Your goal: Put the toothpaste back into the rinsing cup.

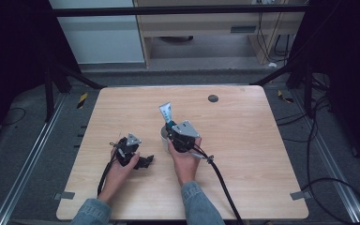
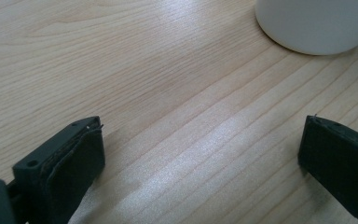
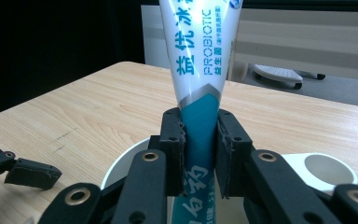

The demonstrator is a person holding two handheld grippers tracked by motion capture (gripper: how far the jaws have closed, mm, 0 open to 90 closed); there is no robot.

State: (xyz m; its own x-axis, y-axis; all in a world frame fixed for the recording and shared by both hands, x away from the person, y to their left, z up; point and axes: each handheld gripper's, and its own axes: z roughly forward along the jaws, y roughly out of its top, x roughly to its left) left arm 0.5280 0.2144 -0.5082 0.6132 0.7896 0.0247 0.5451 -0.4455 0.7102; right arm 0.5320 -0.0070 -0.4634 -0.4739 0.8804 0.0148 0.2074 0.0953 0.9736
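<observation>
The right gripper (image 3: 200, 154) has its two black jaws pinched on the teal lower part of a white and teal toothpaste tube (image 3: 198, 70) printed with "PROBIOTIC" and Chinese characters. The tube stands nearly upright between the jaws, its flat crimped end uppermost, and its lower end reaches down into a white round cup (image 3: 121, 170) directly beneath the jaws. In the high view the tube (image 1: 166, 112) rises from the right gripper (image 1: 171, 127) near the middle of the light wooden table (image 1: 243, 154), leaning slightly to the left, with the cup's rim (image 1: 163, 136) just beside the gripper body.

The left gripper (image 2: 200, 154) has its jaws spread wide apart with nothing between them, low over the bare tabletop; the cup's white wall (image 2: 317, 23) lies ahead of it, apart from both jaws. In the high view the left gripper (image 1: 145, 161) sits left of the cup, held in the person's left hand (image 1: 122, 166). The right hand (image 1: 183, 161) grips the other tool, and a black cable (image 1: 222, 183) trails from it toward the table's near edge.
</observation>
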